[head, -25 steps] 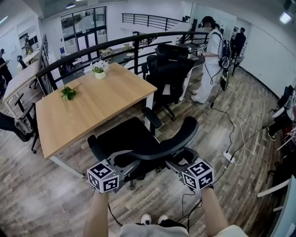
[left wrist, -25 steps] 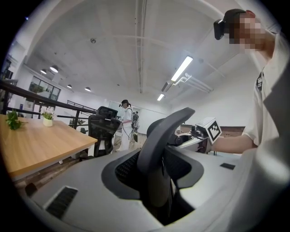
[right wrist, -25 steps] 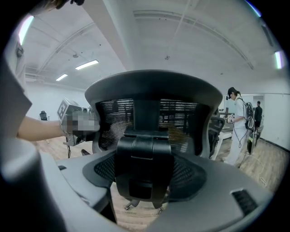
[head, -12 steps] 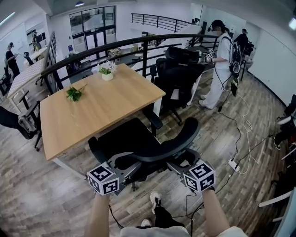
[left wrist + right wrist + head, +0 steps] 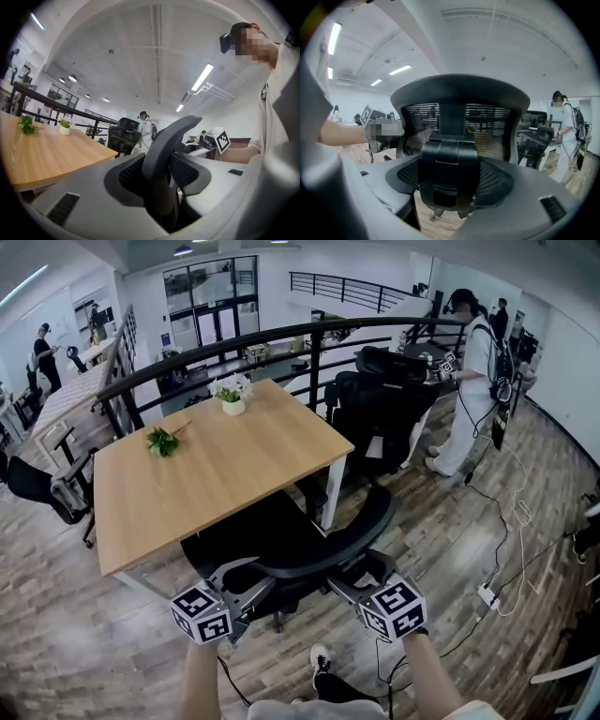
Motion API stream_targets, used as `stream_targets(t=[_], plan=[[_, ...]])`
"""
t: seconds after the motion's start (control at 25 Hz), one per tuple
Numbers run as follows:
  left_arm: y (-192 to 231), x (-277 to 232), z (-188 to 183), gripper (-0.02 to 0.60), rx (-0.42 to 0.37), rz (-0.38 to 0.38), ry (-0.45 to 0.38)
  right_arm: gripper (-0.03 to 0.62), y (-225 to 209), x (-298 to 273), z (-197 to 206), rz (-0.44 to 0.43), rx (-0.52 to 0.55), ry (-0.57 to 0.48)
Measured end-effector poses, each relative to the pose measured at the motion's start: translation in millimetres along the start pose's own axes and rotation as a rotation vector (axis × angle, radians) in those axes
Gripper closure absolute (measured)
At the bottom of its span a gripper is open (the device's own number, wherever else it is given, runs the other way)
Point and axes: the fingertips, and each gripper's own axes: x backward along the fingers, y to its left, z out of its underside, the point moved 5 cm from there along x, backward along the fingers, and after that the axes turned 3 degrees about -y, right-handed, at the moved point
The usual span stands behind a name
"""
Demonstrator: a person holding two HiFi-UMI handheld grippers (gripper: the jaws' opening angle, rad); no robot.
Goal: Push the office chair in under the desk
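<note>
The black office chair point(image 5: 281, 545) faces the wooden desk point(image 5: 216, 465), and the front of its seat reaches under the desk's near edge. My left gripper point(image 5: 246, 589) is at the left end of the curved backrest, my right gripper point(image 5: 339, 583) at the right end. In the left gripper view the backrest's black rim point(image 5: 164, 140) fills the gap of the left gripper point(image 5: 159, 192), pressed by both jaws. In the right gripper view the right gripper point(image 5: 447, 192) is closed on the black bracket point(image 5: 447, 164) behind the mesh back point(image 5: 487, 126).
Another black chair point(image 5: 380, 404) stands at the desk's right end, with a person point(image 5: 473, 362) beyond it. Two small plants point(image 5: 164, 440) point(image 5: 232, 399) sit on the desk. A black railing point(image 5: 234, 343) runs behind. Cables point(image 5: 511, 521) and a power strip point(image 5: 488, 595) lie at right.
The chair has rolled forward toward the desk with both grippers still on its back. Its seat, earlier fully out in front, now reaches under the desk's edge.
</note>
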Motion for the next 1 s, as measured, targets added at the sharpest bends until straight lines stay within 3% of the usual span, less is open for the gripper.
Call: stream_targets(t=[0.6, 1.0], plan=[[84, 21, -19, 0.342, 0.107, -0.213, -0.054, 0.255, 8, -84, -34, -0.052, -0.003, -0.001], [111, 31, -28, 0.321, 0.095, -0.292, -0.053, 0.255, 12, -113, -47, -0.055, -0.018, 0.001]])
